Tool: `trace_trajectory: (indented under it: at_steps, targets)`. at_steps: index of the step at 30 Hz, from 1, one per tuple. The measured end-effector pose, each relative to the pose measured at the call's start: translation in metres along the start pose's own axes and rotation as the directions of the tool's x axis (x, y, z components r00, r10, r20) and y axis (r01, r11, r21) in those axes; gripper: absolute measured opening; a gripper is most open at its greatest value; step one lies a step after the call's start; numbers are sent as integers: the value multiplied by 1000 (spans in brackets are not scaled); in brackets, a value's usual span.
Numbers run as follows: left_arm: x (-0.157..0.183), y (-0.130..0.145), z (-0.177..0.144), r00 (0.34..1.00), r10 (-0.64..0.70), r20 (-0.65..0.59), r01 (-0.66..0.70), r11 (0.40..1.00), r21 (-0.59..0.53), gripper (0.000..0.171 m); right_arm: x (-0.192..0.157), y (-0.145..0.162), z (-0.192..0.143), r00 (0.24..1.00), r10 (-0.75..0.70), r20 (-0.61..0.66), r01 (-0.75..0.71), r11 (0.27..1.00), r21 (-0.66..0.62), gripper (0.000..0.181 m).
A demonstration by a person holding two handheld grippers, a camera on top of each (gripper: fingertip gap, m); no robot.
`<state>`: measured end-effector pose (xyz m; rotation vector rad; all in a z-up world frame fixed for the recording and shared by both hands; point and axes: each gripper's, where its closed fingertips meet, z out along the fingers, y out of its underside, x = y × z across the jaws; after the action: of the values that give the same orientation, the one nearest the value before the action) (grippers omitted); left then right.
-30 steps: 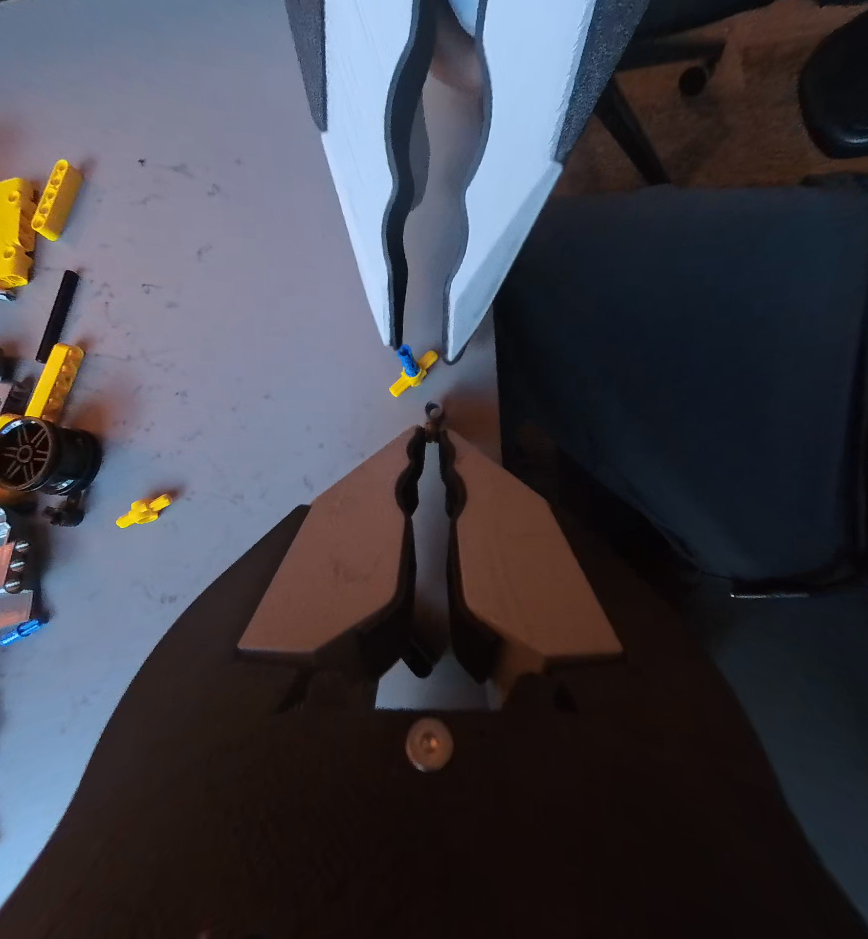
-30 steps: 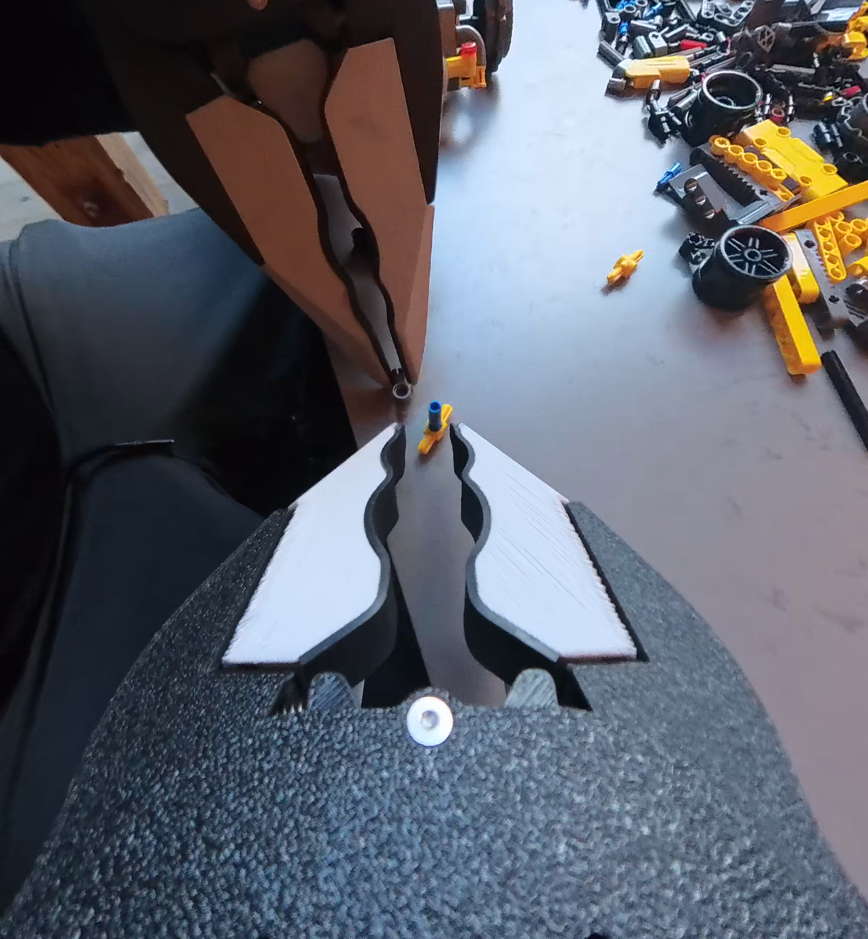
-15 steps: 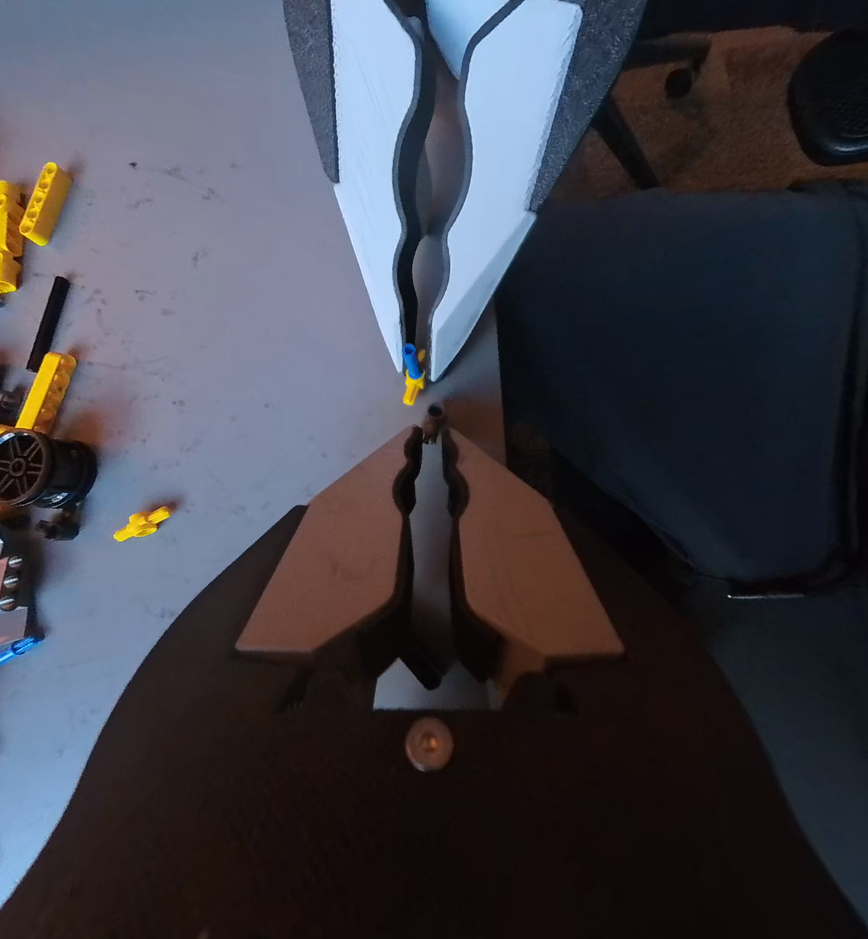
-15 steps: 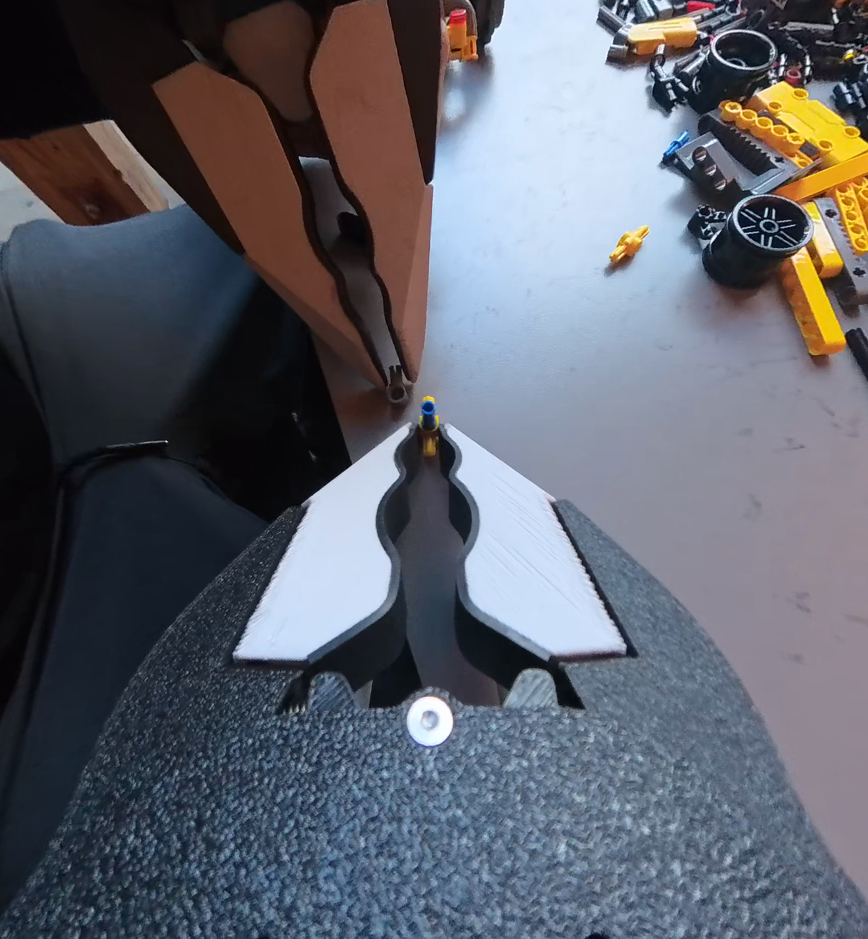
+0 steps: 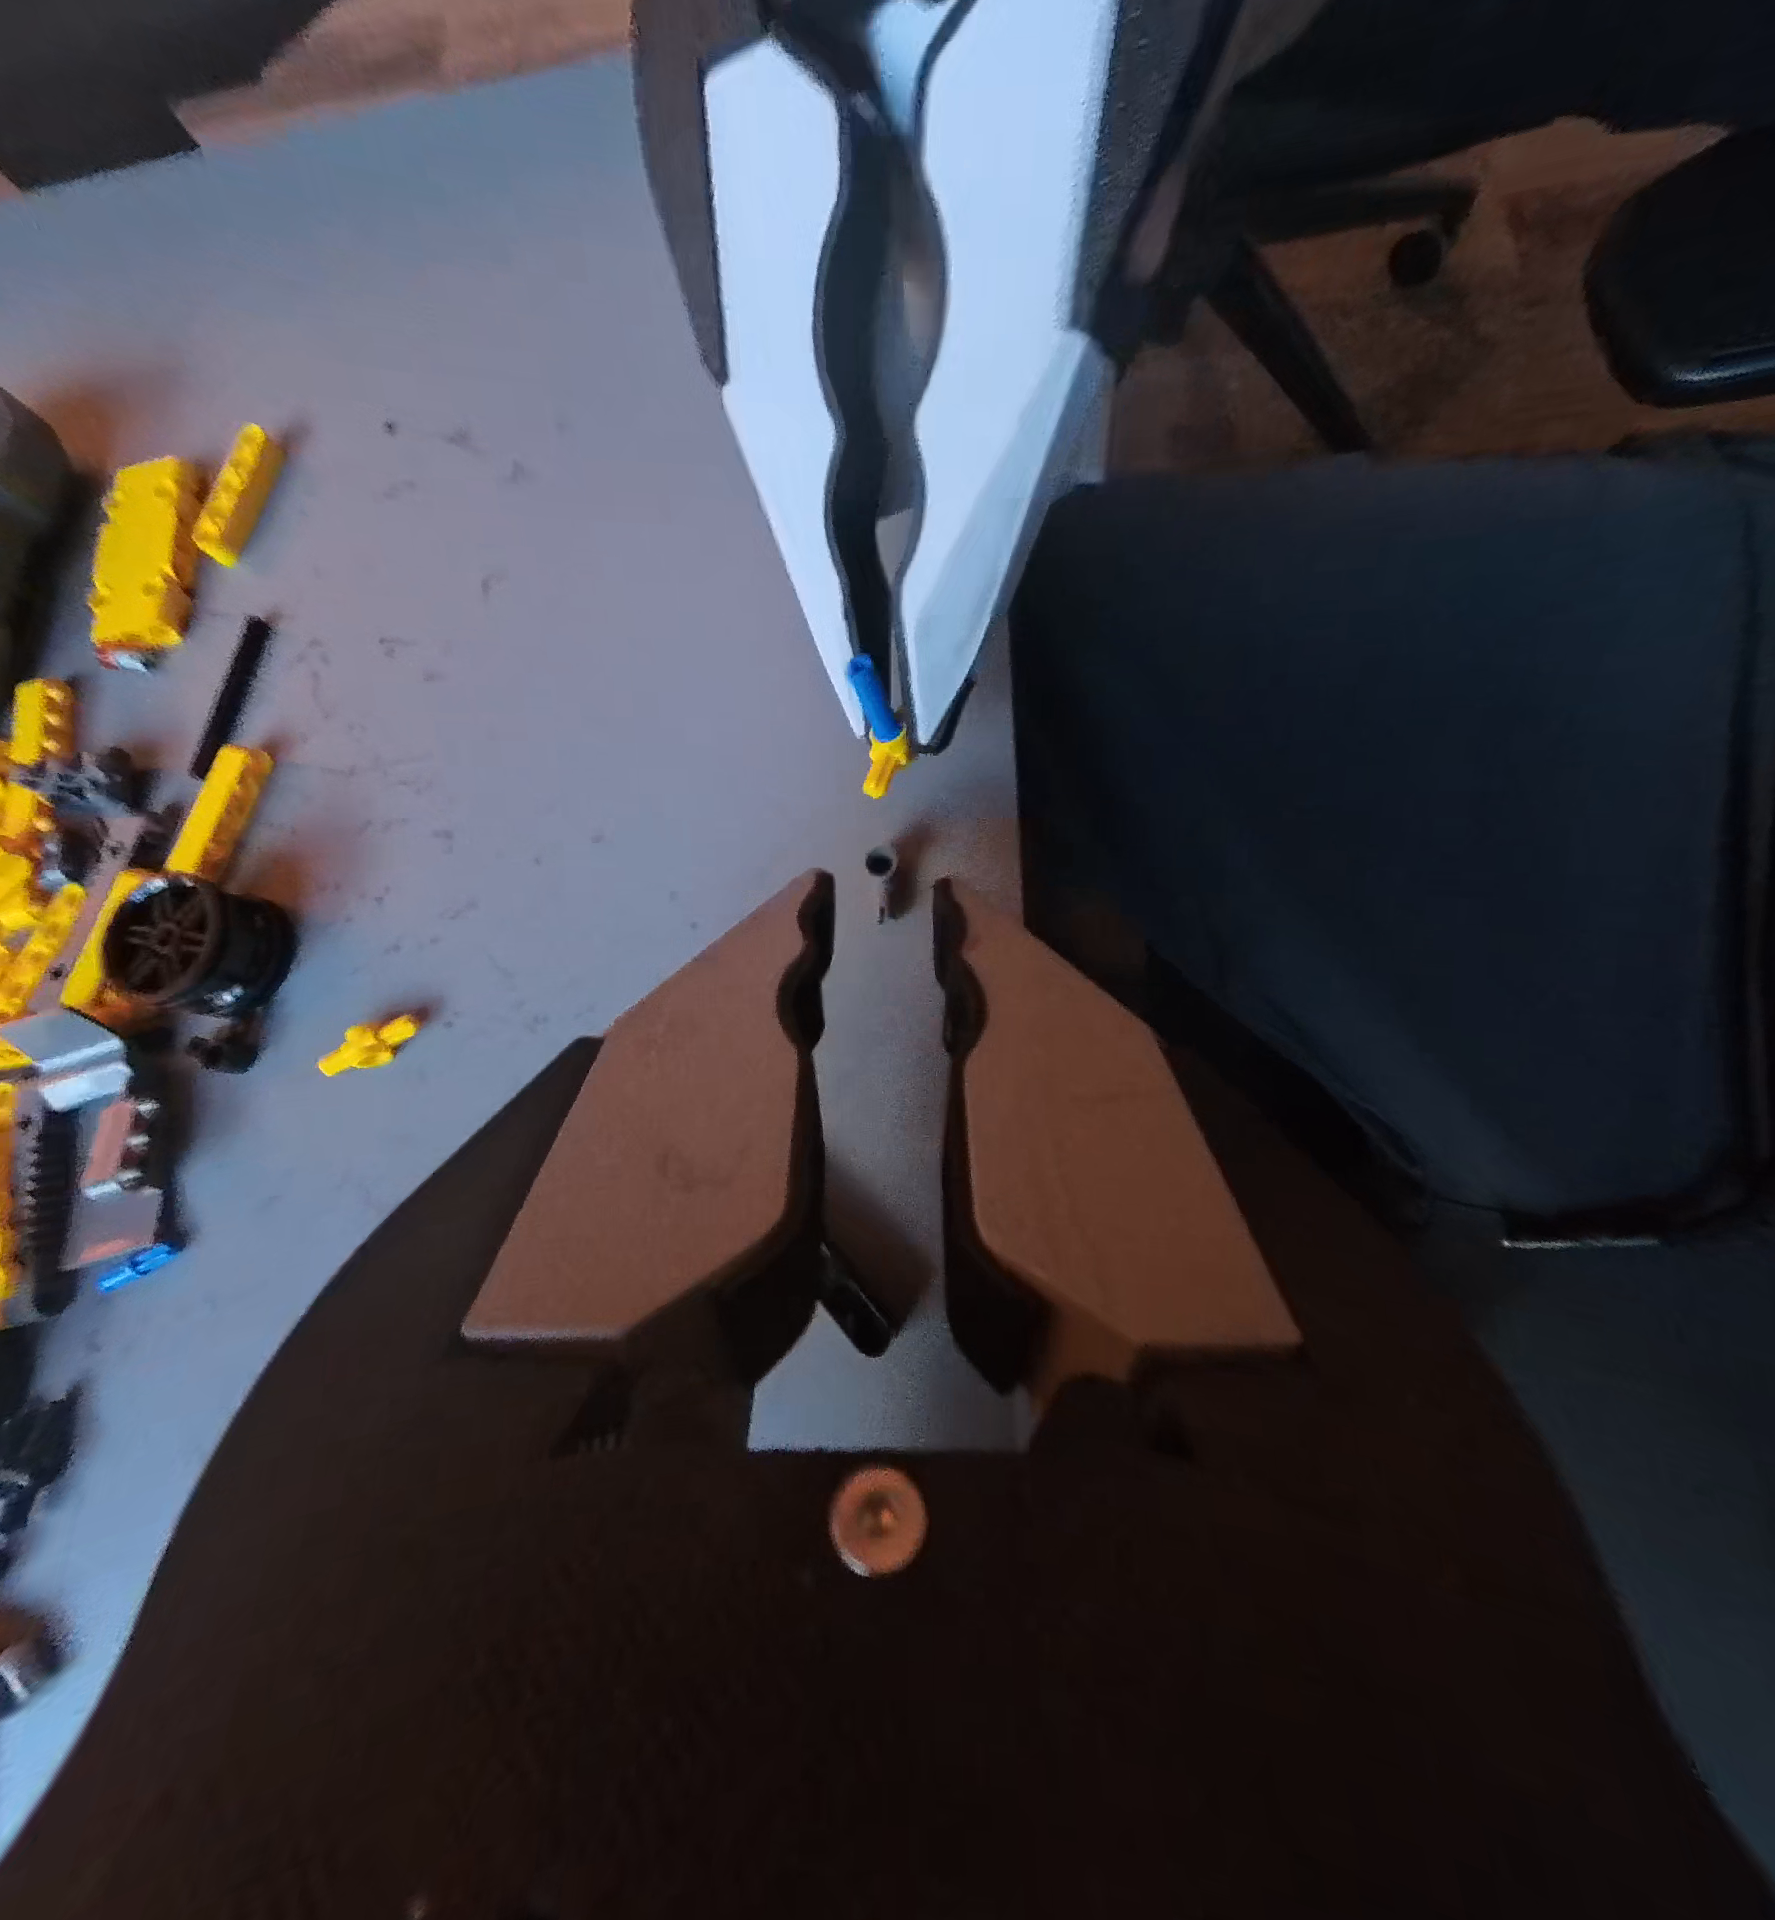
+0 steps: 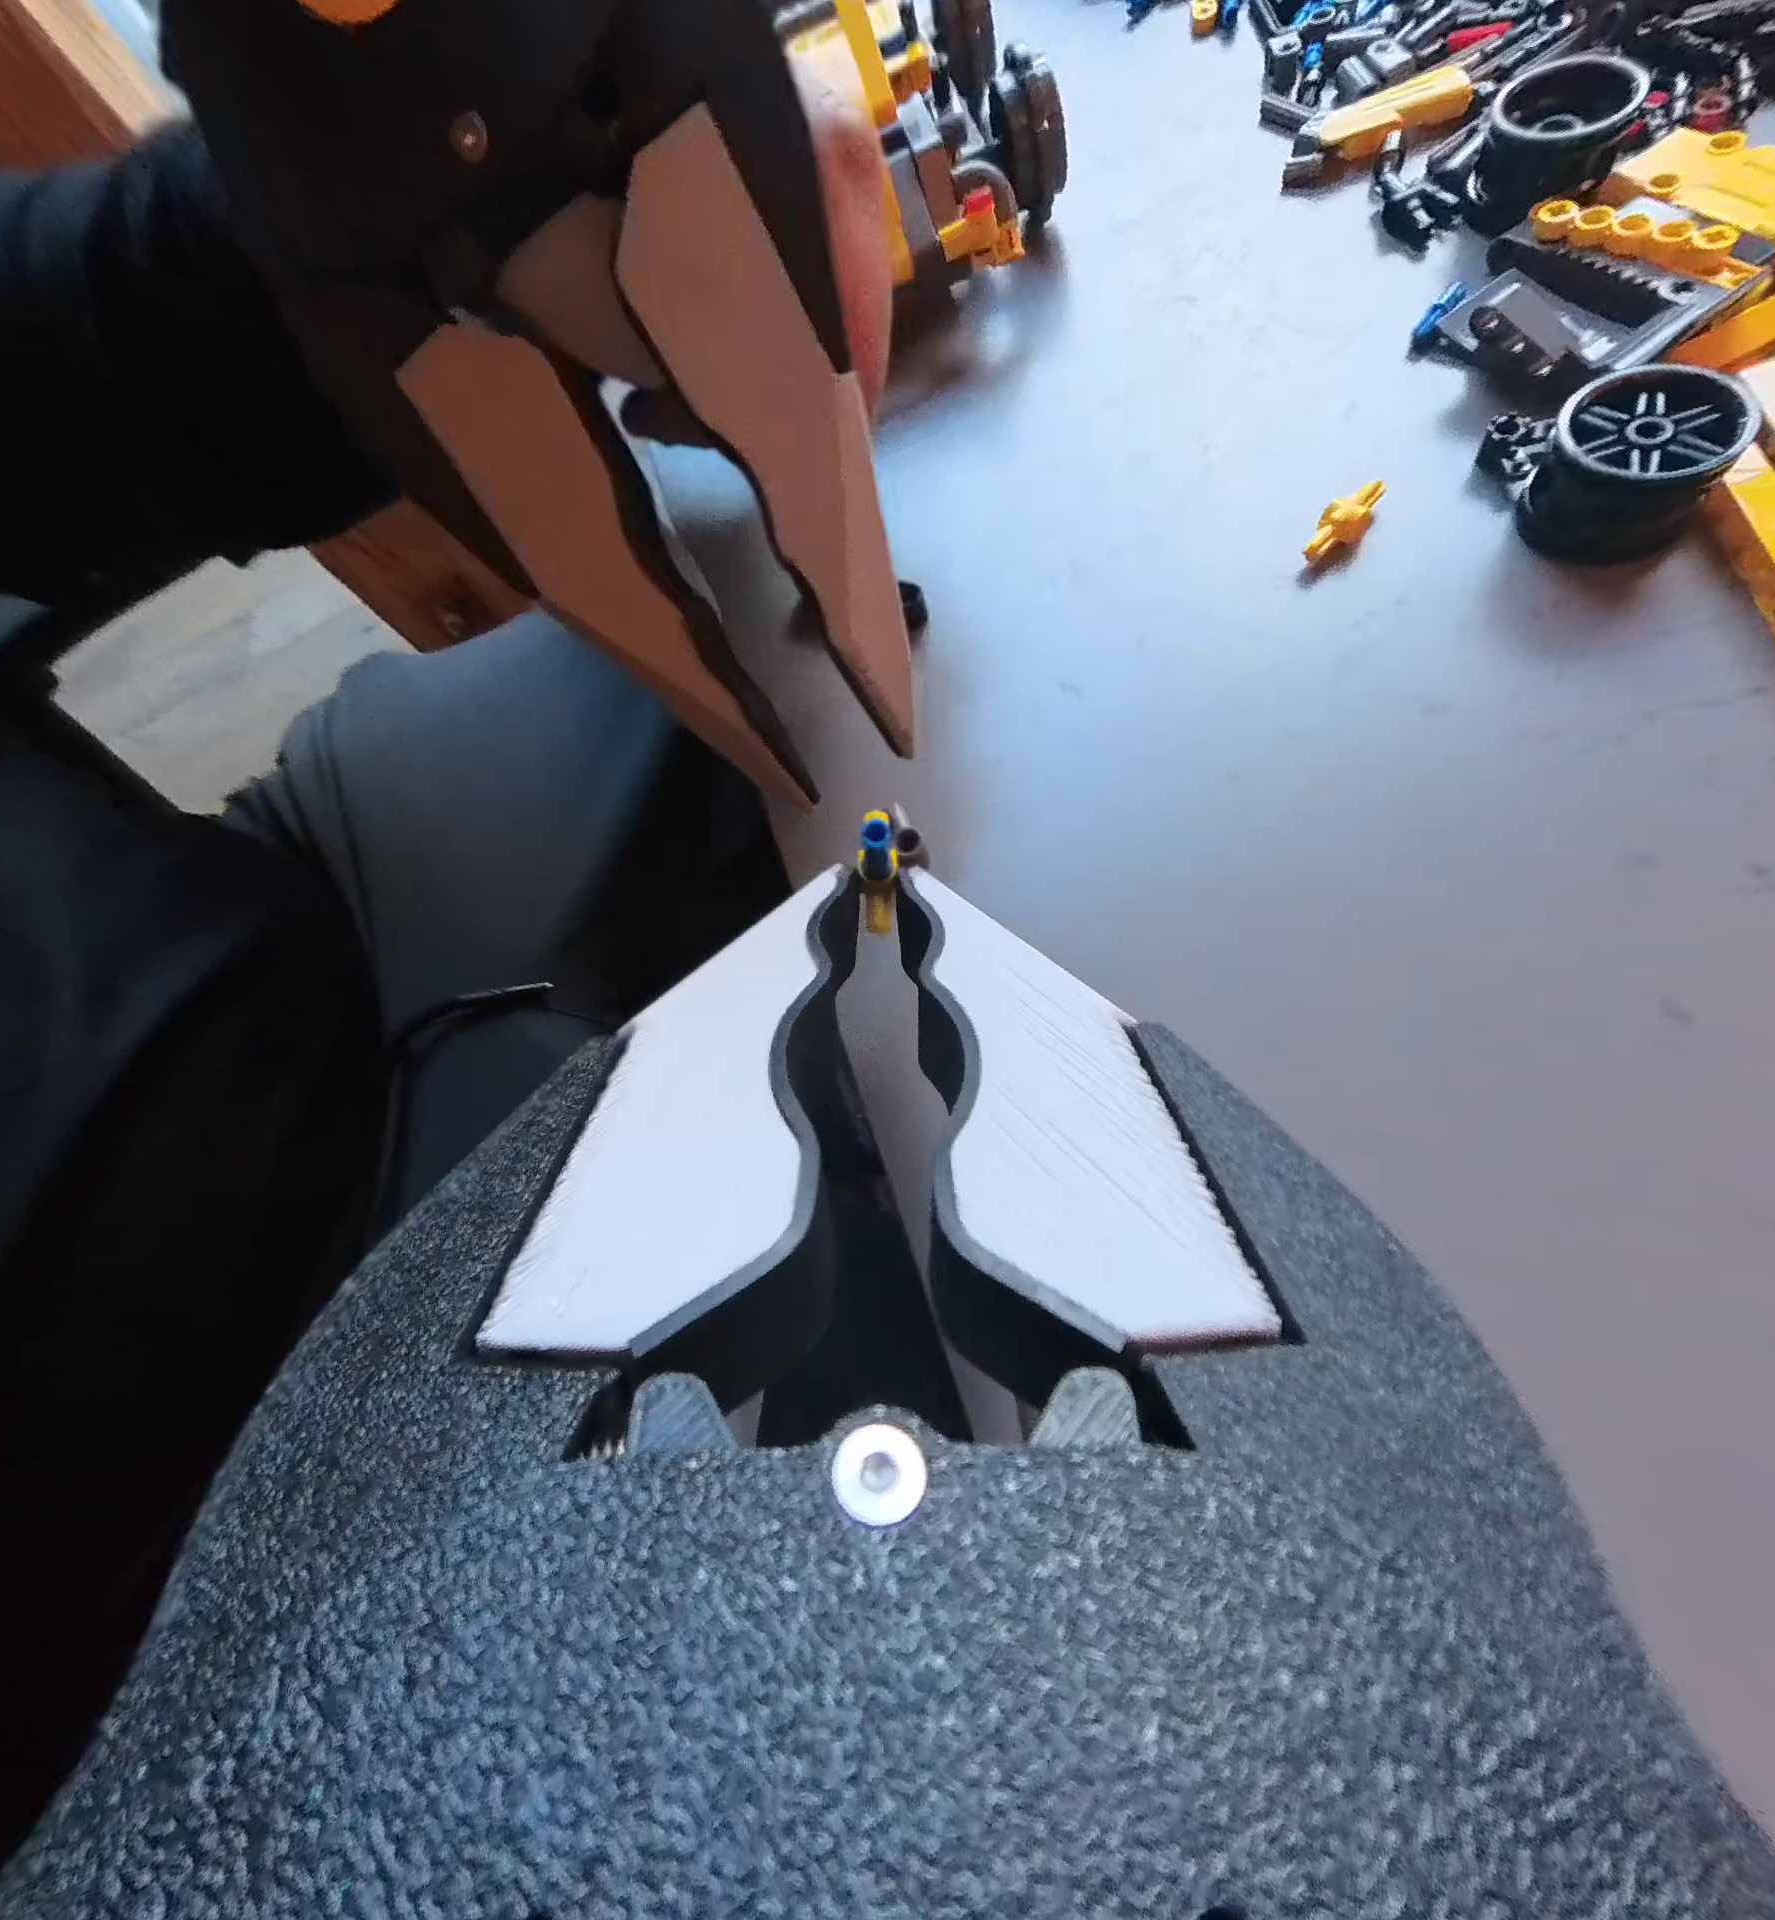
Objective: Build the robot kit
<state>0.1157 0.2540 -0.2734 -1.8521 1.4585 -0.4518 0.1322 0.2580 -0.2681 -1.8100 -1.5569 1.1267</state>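
My right gripper (image 6: pixel 875 881) has white fingers and is shut on a small yellow and blue pin (image 6: pixel 875 868). The pin's blue end sticks out past the tips. In the left wrist view this gripper (image 5: pixel 888 722) comes down from the top with the pin (image 5: pixel 878 732) in its tips. My left gripper (image 5: pixel 881 891) has brown fingers and is open and empty. A small dark bush (image 5: pixel 881 862) lies free on the grey table (image 5: pixel 550 520) just ahead of its tips. In the right wrist view the left gripper (image 6: pixel 857 774) hangs above the bush (image 6: pixel 910 844).
Yellow and black building pieces (image 6: pixel 1641 260) and a black wheel (image 6: pixel 1641 436) are heaped on the table, also at the left of the left wrist view (image 5: pixel 187 940). A loose yellow connector (image 5: pixel 369 1044) lies apart. A person's dark-trousered legs (image 5: pixel 1382 831) are at the table edge. My left gripper's tips are some 11 cm from the loose yellow connector (image 5: pixel 369 1044). Seen from the right wrist view (image 6: pixel 1338 517) as well.
My right gripper closed on the yellow and blue pin and lifted it. My left gripper opened and let go of the dark bush, which now lies on the table.
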Motion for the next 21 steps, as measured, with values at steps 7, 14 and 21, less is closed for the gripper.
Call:
trace_trajectory:
  at_steps: [7,14,21]
  targets:
    - [10,-20,-12,920,338,197,-350,937,23,17,-21,-12,-4,974,141,176,-148,989,28,7]
    - [15,-34,-20,781,509,362,-544,839,-8,7,-39,-24,-8,900,259,350,-295,954,52,6]
    - [15,-36,-23,684,551,478,-607,794,-47,2,-41,-24,-11,849,325,416,-376,926,44,6]
